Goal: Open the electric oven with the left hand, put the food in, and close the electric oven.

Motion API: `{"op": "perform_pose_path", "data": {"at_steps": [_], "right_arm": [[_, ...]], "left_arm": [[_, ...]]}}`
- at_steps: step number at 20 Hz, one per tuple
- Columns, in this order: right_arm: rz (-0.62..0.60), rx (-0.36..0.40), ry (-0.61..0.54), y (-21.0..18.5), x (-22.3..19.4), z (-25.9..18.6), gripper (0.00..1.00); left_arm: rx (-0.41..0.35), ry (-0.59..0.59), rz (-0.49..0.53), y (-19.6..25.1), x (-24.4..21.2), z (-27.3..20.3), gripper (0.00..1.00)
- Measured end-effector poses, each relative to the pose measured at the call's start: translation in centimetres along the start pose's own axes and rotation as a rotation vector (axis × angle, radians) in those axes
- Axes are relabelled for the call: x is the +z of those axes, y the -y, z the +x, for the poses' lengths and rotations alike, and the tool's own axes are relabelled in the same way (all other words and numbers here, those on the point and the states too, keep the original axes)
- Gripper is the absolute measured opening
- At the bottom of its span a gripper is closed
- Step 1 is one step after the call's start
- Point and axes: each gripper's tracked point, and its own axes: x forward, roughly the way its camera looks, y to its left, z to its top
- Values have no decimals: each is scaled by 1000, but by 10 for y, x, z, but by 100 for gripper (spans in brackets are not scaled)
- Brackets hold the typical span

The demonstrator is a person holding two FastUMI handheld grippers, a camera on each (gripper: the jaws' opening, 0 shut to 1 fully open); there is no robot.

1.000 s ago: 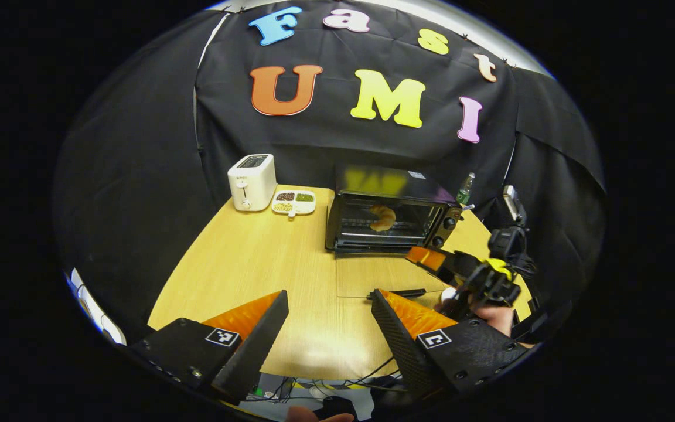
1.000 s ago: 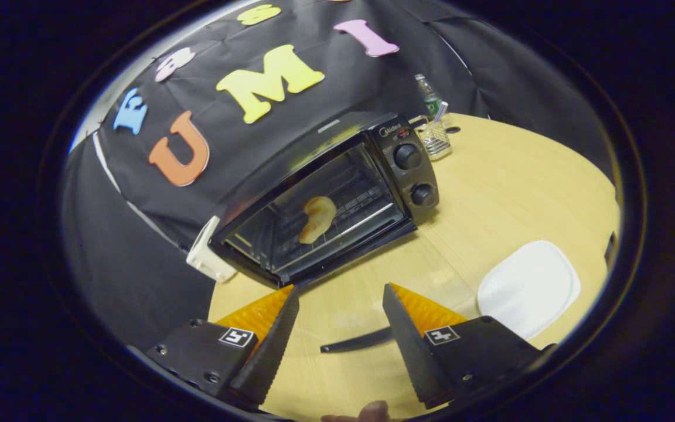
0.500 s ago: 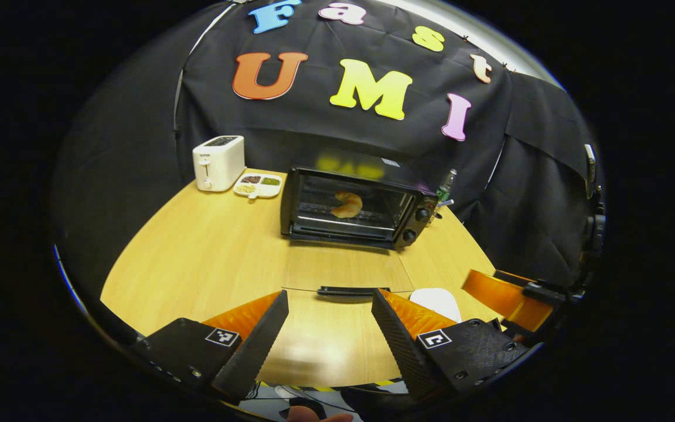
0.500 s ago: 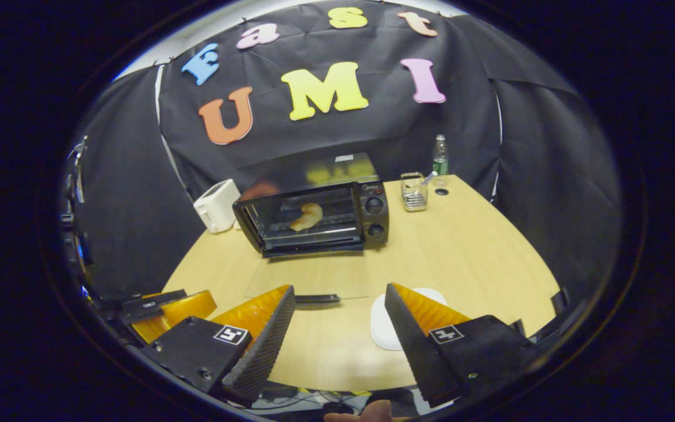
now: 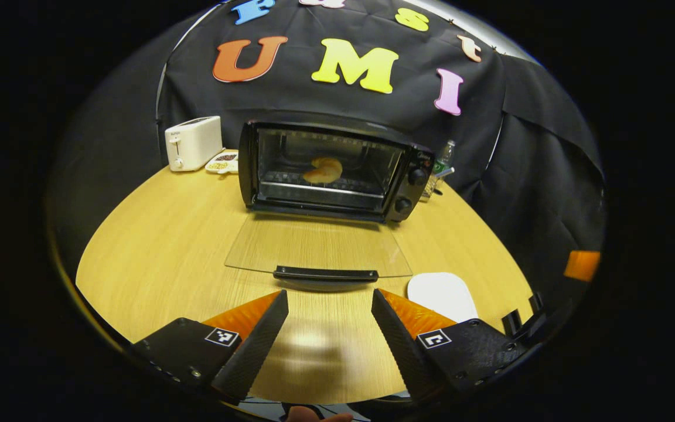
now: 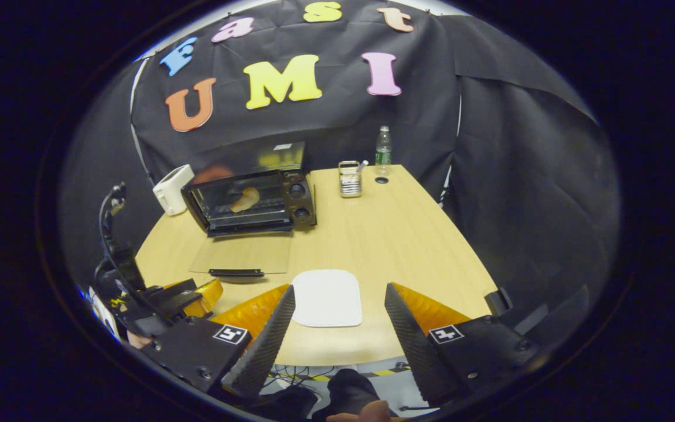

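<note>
The black electric oven (image 5: 329,170) (image 6: 252,201) stands at the back of the wooden table with its glass door (image 5: 317,252) (image 6: 242,253) folded down flat. A croissant (image 5: 323,170) (image 6: 245,199) lies on the rack inside. My left gripper (image 5: 329,322) is open and empty, a short way in front of the door's black handle (image 5: 326,274). In the right gripper view the left gripper (image 6: 194,293) sits low at the left. My right gripper (image 6: 337,334) is open and empty, pulled back over the table's near edge, with the bare white plate (image 6: 326,298) (image 5: 442,295) between its fingers' line of sight.
A white toaster (image 5: 193,142) (image 6: 172,189) and a divided snack dish (image 5: 222,163) stand left of the oven. A wire holder (image 6: 349,178) and a green-labelled bottle (image 6: 382,151) (image 5: 443,161) stand to its right. The wooden table (image 6: 396,234) has open surface on the right.
The right gripper has withdrawn from the oven to the table's near edge. The left gripper has swung to face the oven and come closer to the lowered door's handle.
</note>
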Motion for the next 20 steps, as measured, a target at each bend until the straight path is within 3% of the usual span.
{"op": "perform_pose_path", "data": {"at_steps": [9,10,11,12,16,17,18,20], "right_arm": [[43,-25,-50,50,-2,3,97],[50,-23,-49,52,0,5,97],[55,-20,-48,54,2,7,97],[59,-14,-49,55,4,10,96],[60,31,-28,55,22,17,97],[55,50,-20,54,28,20,97],[50,66,-13,52,32,24,97],[40,94,-3,49,41,33,97]], "left_arm": [[87,-96,-9,-3,-26,61,95],[91,-118,-6,-4,-29,66,82],[101,-124,0,-6,-30,68,82],[108,-121,14,-6,-25,71,96],[119,-120,25,-5,-16,70,93],[116,-116,35,-2,-11,68,83],[137,-92,47,-3,1,60,93],[143,-88,49,-1,18,55,93]]}}
